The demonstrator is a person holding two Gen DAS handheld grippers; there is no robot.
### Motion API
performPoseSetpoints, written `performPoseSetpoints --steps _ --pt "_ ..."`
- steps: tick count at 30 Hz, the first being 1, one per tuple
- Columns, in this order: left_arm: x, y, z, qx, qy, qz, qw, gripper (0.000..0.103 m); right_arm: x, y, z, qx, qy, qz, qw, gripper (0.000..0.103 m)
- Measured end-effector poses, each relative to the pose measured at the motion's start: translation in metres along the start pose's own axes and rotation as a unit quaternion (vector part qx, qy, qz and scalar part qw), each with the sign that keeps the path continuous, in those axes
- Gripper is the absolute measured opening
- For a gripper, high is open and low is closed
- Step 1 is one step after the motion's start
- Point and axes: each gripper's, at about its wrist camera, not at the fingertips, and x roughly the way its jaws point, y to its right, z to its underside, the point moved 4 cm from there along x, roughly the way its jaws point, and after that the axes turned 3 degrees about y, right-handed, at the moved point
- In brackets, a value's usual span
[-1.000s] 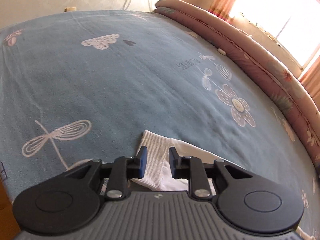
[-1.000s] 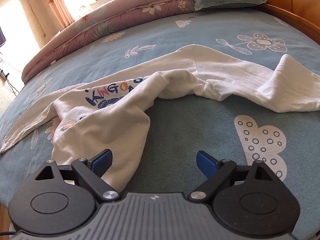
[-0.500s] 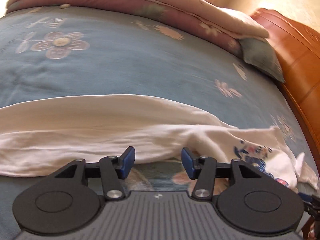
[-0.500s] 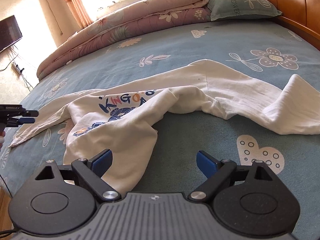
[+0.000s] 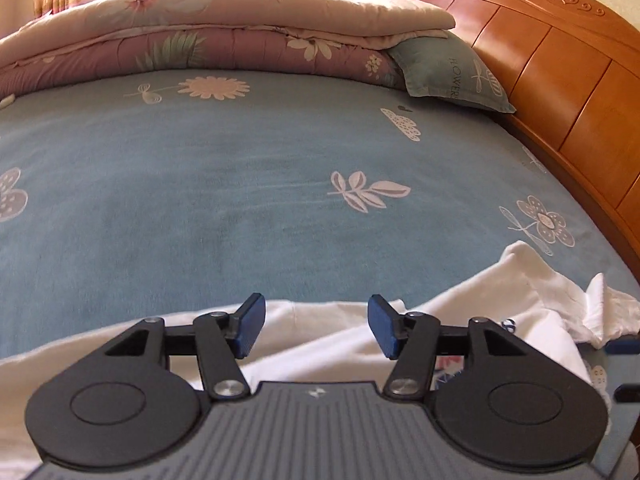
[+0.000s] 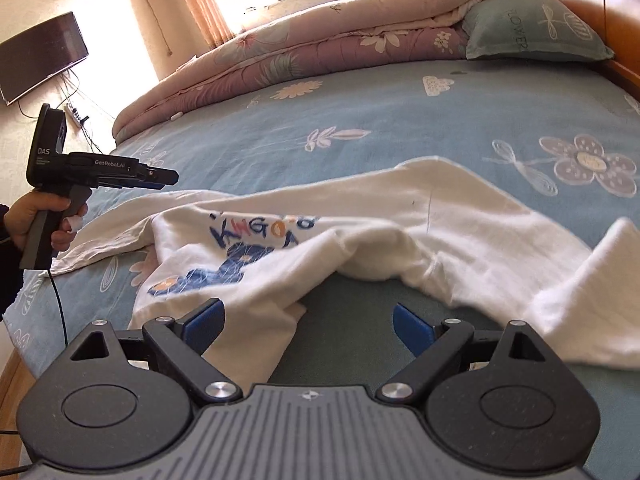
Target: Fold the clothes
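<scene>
My left gripper (image 5: 315,327) was opening with nothing pinched, above the white shirt (image 6: 360,248); my right gripper (image 6: 308,326) hung spread and empty at the shirt's near edge. I judged I was between grasps, laying it flat; next needed fresh pinches on the hem.

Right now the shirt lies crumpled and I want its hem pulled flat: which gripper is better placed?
Probably the right gripper: open, with the white shirt hem just before it. The left gripper hovers by the sleeve end.

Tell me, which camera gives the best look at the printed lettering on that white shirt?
The right wrist view. There the white shirt lies spread across the bed, its blue and orange print readable. The left wrist view shows only a sliver of print behind the left gripper.
</scene>
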Motion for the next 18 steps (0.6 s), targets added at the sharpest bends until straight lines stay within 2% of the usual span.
performPoseSetpoints --steps 4,7,9,10,11,12,14,16,17,18 --pt "0.020 0.009 -0.015 0.041 0.011 -0.012 0.9990 0.057 0.029 0.003 -0.050 -0.056 0.003 -0.003 0.998 0.094" --pt "0.033 0.014 -0.019 0.045 0.004 0.007 0.9990 0.058 0.067 -0.010 -0.078 -0.082 -0.017 -0.055 0.995 0.093" --pt "0.042 0.012 -0.018 0.049 -0.006 0.005 0.9988 0.058 0.101 -0.023 -0.091 -0.097 -0.037 -0.089 0.991 0.087" --pt "0.047 0.011 -0.018 0.050 -0.011 0.002 0.9987 0.058 0.117 -0.030 -0.096 -0.101 -0.045 -0.099 0.989 0.080" --pt "0.051 0.010 -0.018 0.052 -0.016 -0.001 0.9985 0.058 0.132 -0.036 -0.100 -0.104 -0.052 -0.108 0.987 0.079" --pt "0.054 0.008 -0.017 0.052 -0.020 -0.002 0.9984 0.058 0.145 -0.039 -0.101 -0.106 -0.063 -0.113 0.986 0.077" --pt "0.057 0.002 -0.014 0.052 -0.026 -0.003 0.9983 0.058 0.167 -0.043 -0.098 -0.110 -0.089 -0.120 0.983 0.063" --pt "0.059 -0.003 -0.010 0.061 -0.033 -0.004 0.9976 0.058 0.189 -0.048 -0.095 -0.113 -0.115 -0.127 0.979 0.054" --pt "0.059 -0.005 -0.008 0.067 -0.037 -0.005 0.9971 0.058 0.192 -0.048 -0.091 -0.114 -0.126 -0.132 0.977 0.047" --pt "0.059 -0.007 -0.006 0.072 -0.039 -0.006 0.9966 0.058 0.192 -0.047 -0.085 -0.113 -0.136 -0.137 0.975 0.046"
